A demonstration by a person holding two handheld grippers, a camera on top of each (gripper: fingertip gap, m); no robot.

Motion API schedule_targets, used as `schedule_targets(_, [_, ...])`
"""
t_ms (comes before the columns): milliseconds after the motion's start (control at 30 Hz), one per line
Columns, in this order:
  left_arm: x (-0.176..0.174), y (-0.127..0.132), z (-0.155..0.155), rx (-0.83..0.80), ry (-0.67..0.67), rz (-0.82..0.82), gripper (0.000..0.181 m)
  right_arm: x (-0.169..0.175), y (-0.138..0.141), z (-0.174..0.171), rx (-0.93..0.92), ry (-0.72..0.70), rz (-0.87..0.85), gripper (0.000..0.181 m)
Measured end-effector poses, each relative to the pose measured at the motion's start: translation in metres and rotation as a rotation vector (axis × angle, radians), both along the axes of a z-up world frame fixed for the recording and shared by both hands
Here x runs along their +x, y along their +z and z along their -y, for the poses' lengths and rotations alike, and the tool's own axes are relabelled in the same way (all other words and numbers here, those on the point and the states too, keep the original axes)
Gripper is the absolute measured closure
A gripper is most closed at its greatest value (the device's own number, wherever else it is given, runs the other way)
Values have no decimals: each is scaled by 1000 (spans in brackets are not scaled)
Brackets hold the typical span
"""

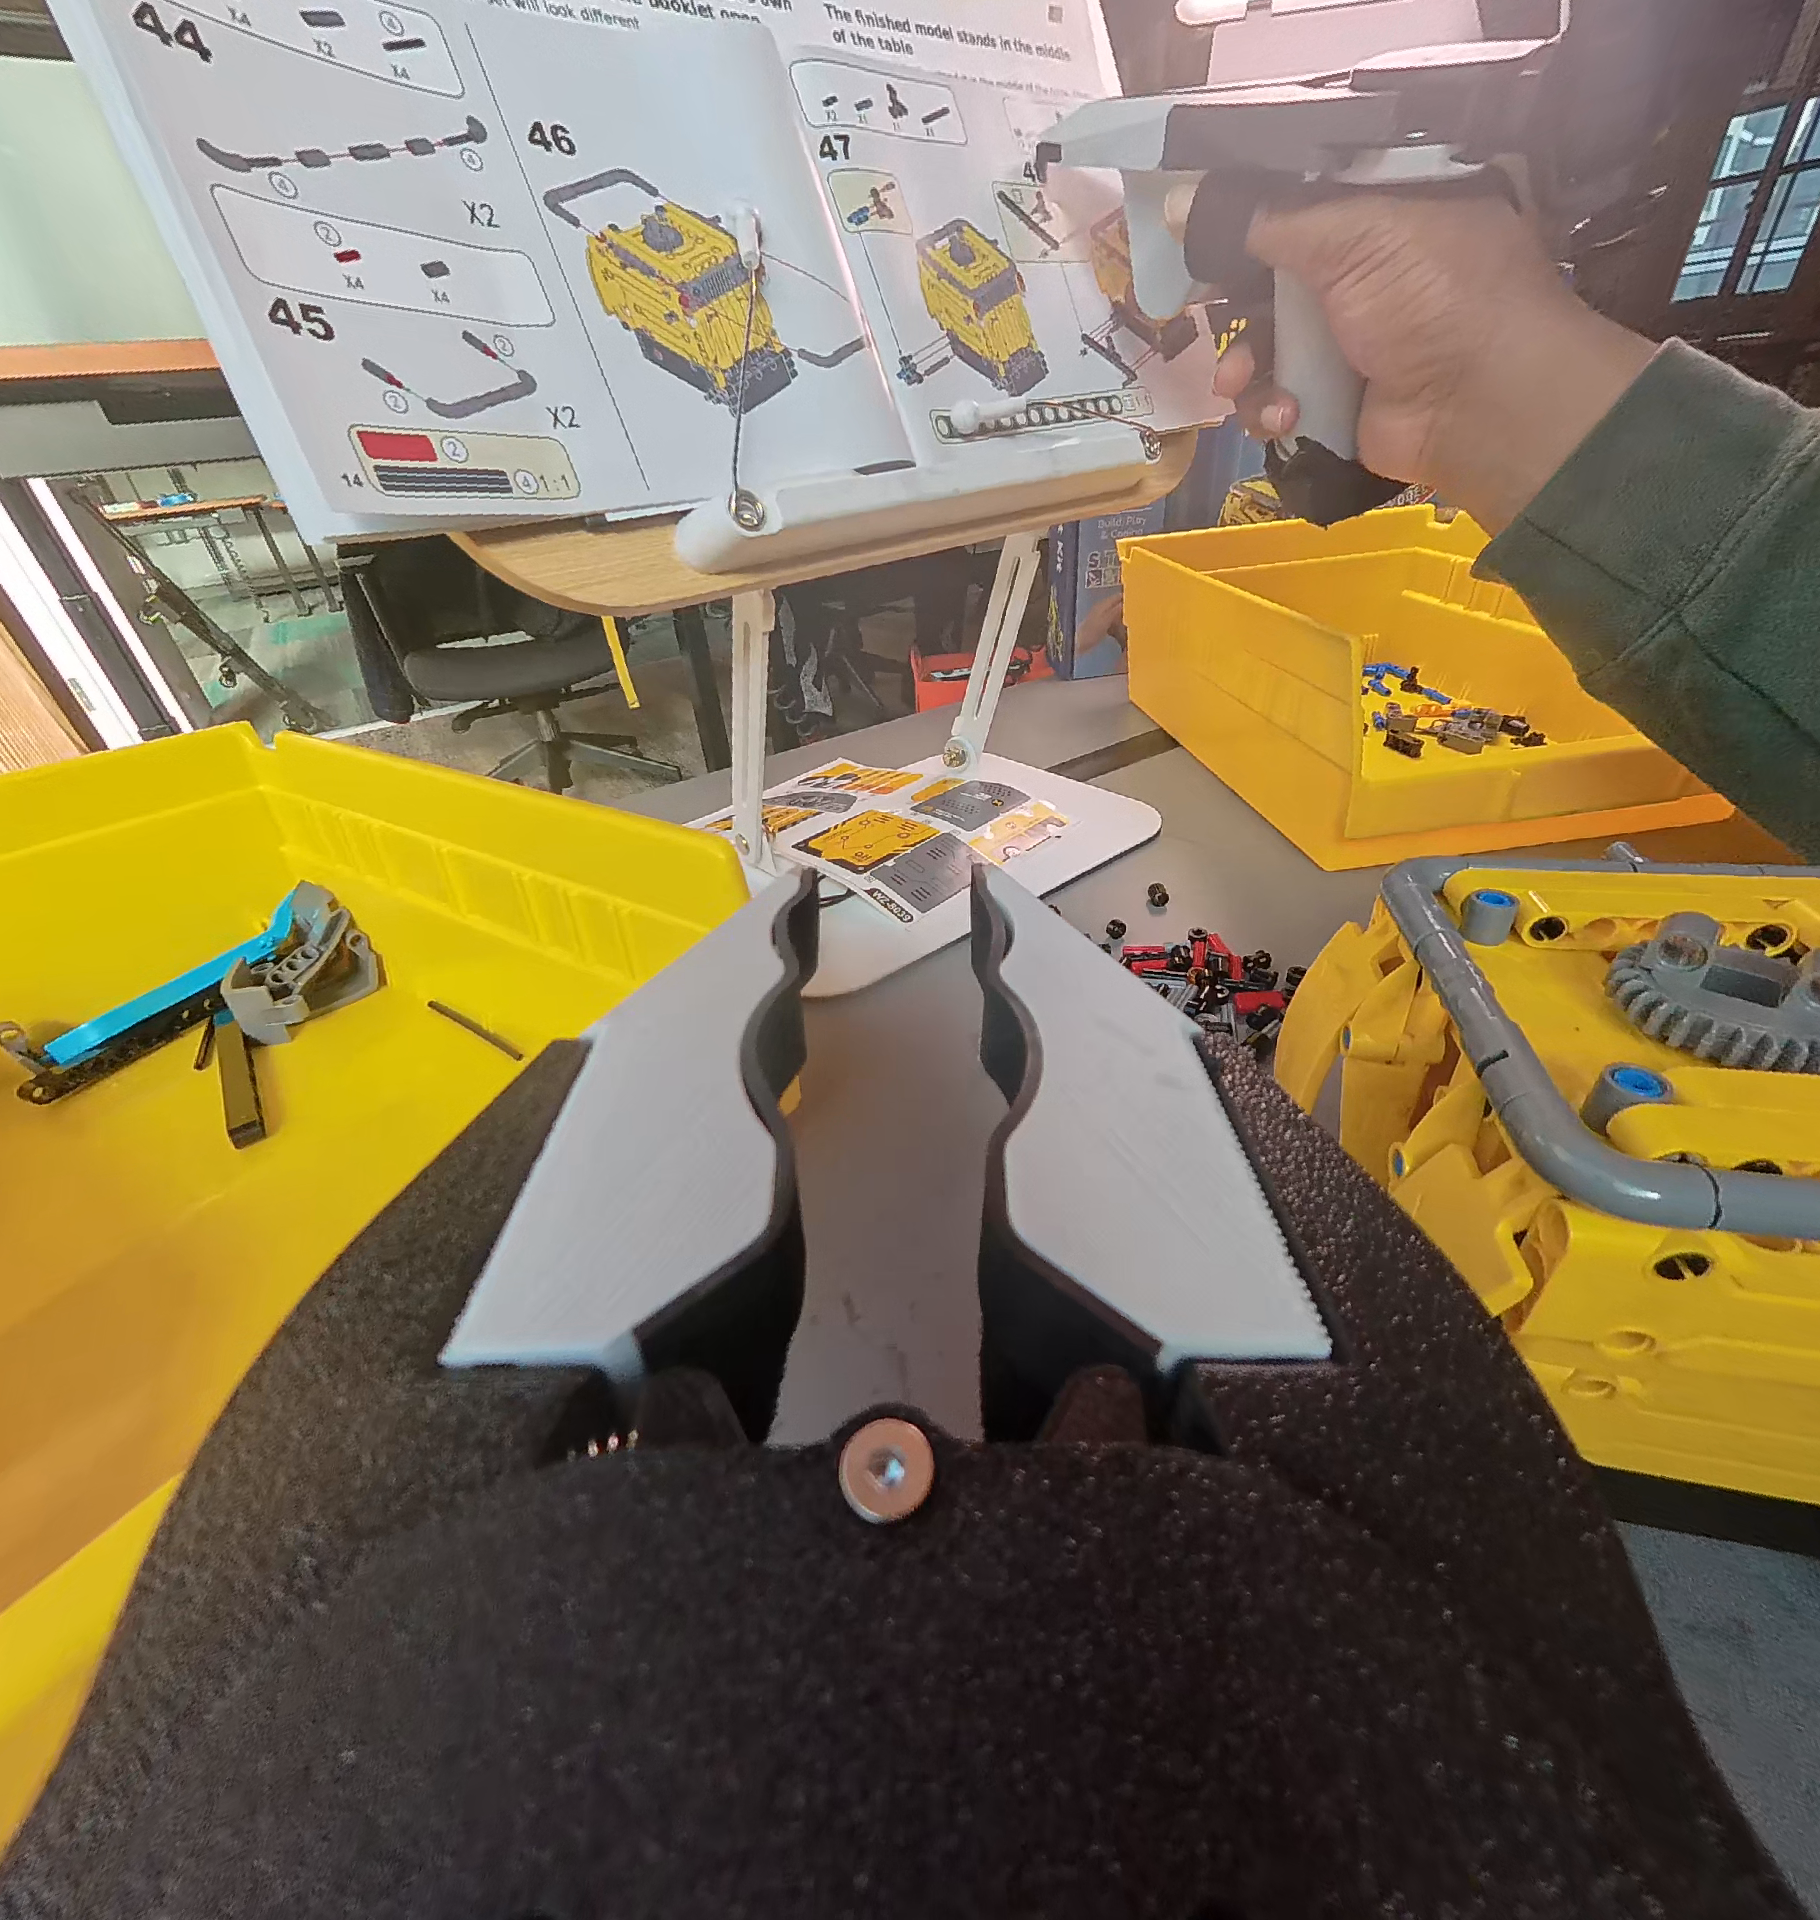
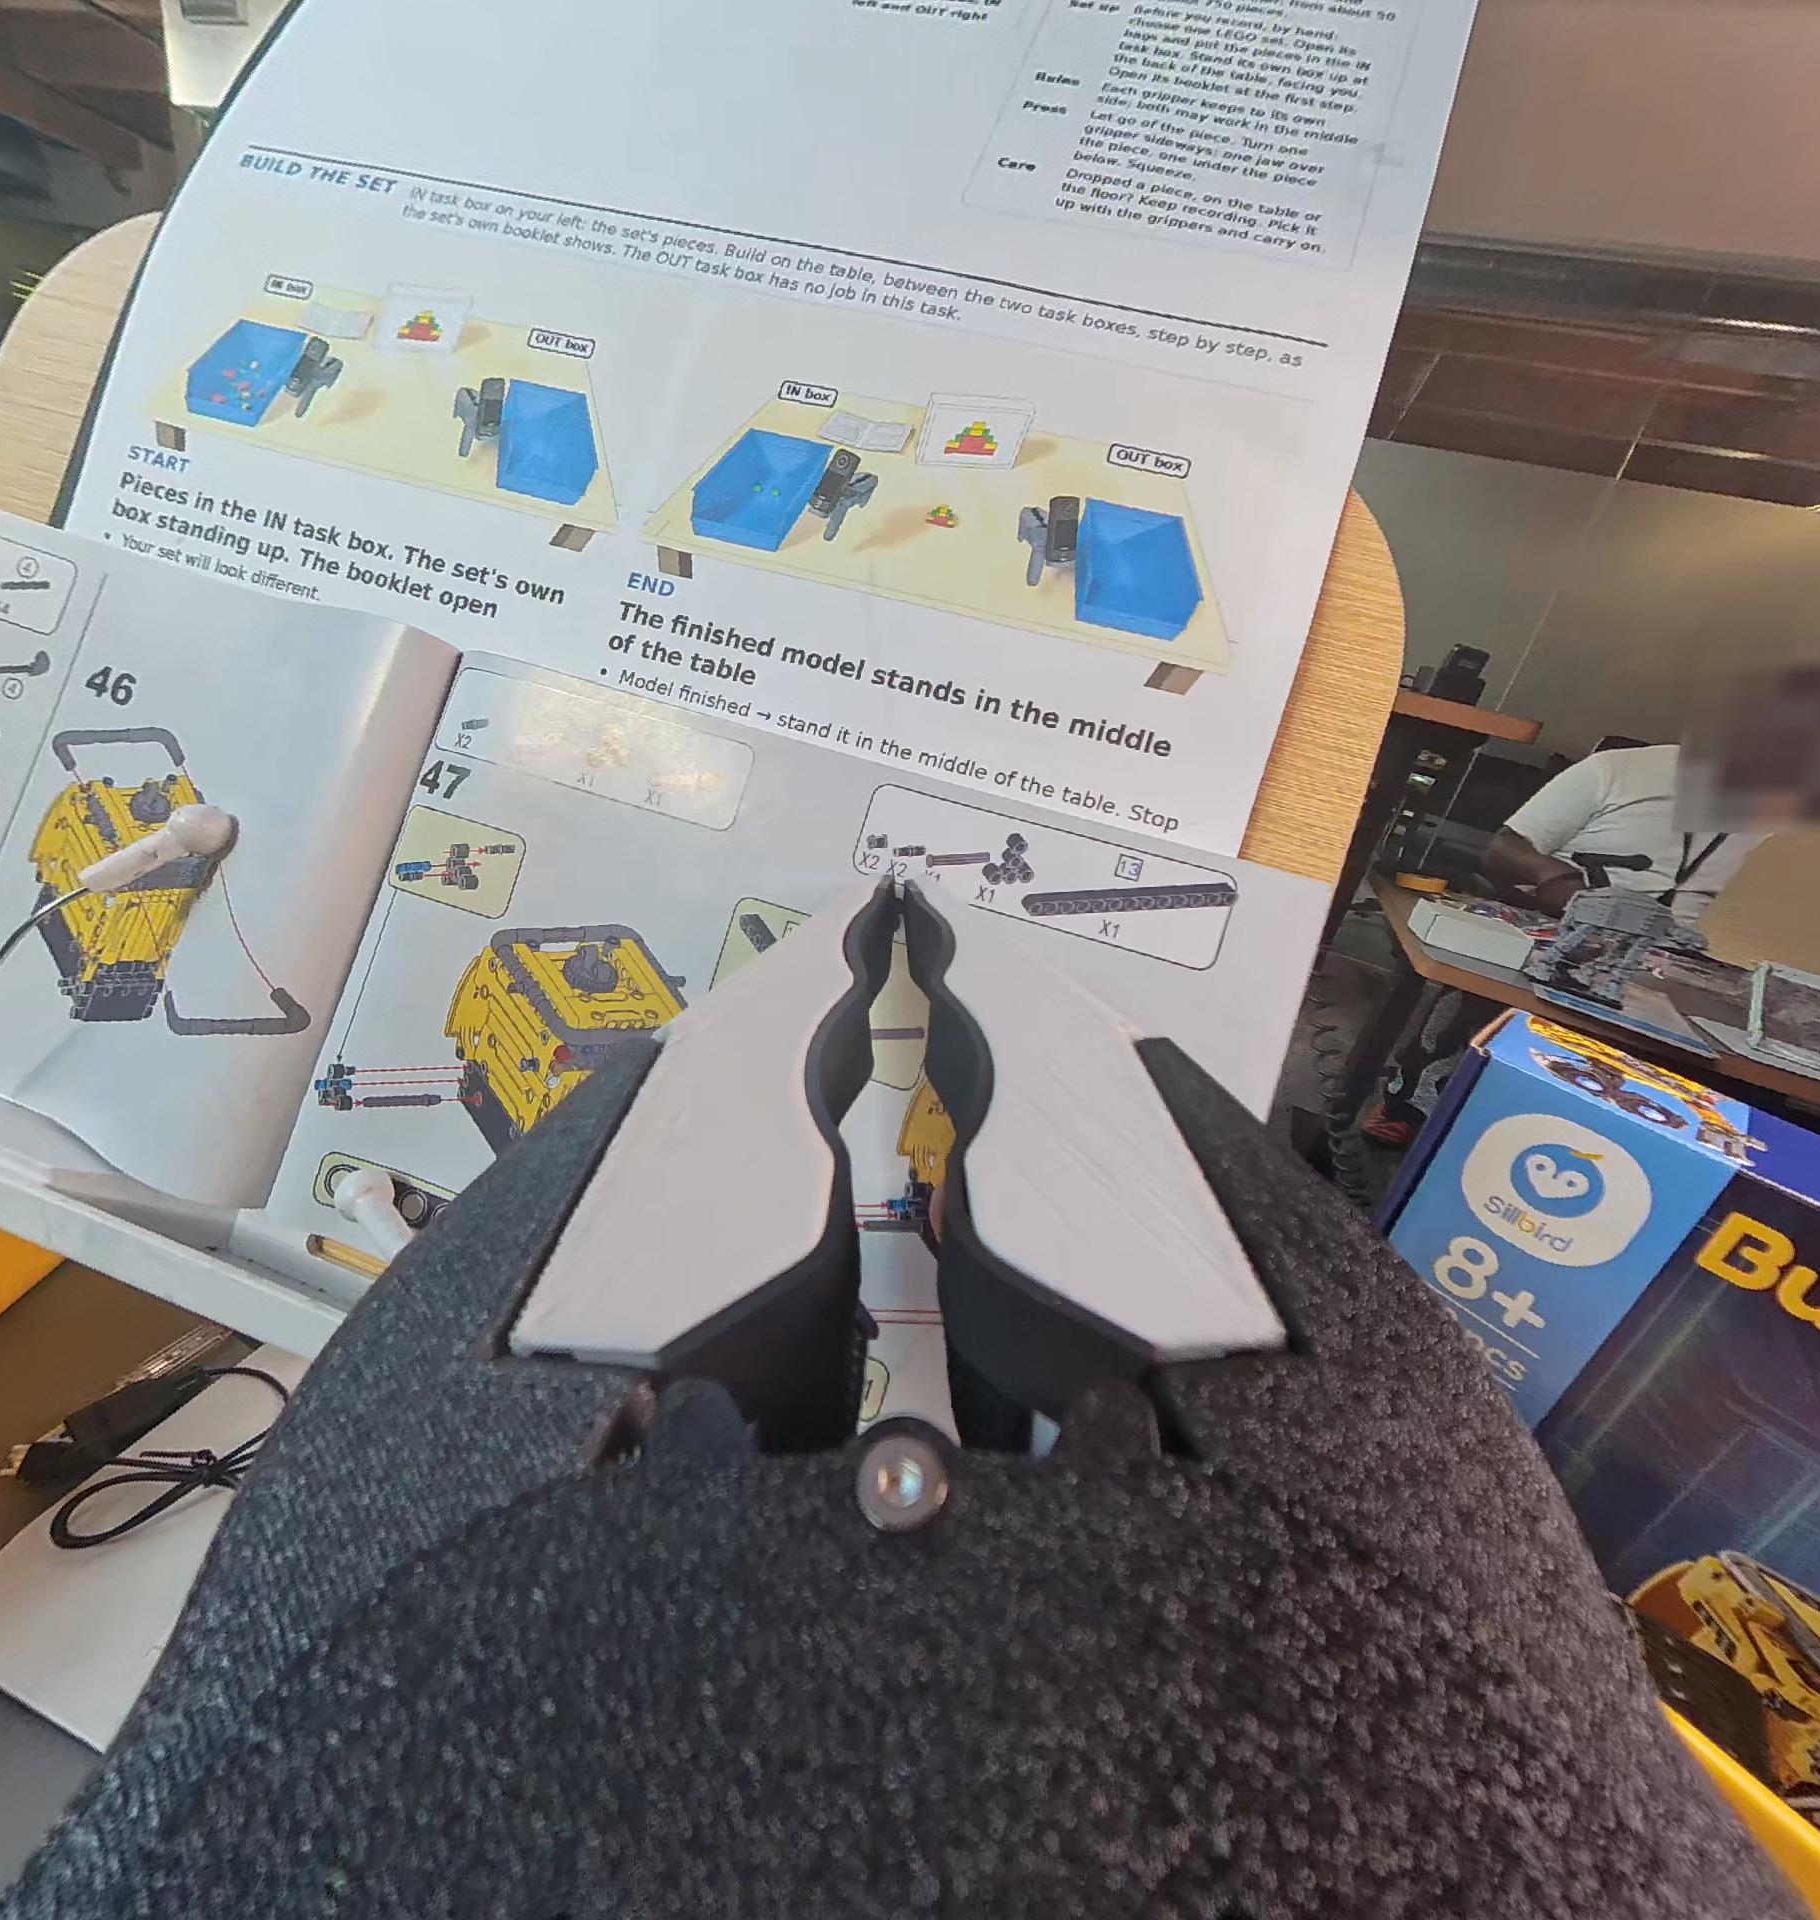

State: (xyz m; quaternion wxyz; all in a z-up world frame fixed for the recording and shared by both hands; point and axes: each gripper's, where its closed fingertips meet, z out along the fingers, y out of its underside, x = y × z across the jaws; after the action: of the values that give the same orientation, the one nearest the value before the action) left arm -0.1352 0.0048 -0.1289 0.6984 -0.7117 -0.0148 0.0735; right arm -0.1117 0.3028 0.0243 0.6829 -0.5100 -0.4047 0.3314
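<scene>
My left gripper (image 1: 890, 914) is open and empty, low over the grey table between a yellow bin (image 1: 262, 1247) and a yellow brick model (image 1: 1612, 1195) with a grey gear on top. The bin holds a blue beam and a few grey and black pieces (image 1: 210, 997). My right gripper (image 2: 895, 888) is shut. Its tips rest at the right-hand page of an open building booklet (image 2: 594, 883) on a stand; I cannot tell if they touch the paper. The left wrist view shows the booklet (image 1: 573, 312), with a hand (image 1: 1405, 312) holding that gripper (image 1: 1053, 140) up to it.
A pile of small black and red pins (image 1: 1207, 971) lies ahead of the model. A sticker sheet (image 1: 916, 831) lies on the stand's base. A second yellow bin (image 1: 1249, 644) sits at the back right. A blue box (image 2: 1571, 1226) and a cable (image 2: 147, 1455) flank the stand. The tips of one gripper are about 35 cm away from the tips of the other.
</scene>
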Motion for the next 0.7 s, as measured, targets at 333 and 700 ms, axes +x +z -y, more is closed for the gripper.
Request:
schedule_targets(333, [0, 0, 0, -1, -2, -2, 153, 0, -1, 0, -3, 3, 2, 180])
schedule_targets(700, [1, 0, 0, 0, -14, 10, 152, 2, 4, 4, 4, 13, -7, 178])
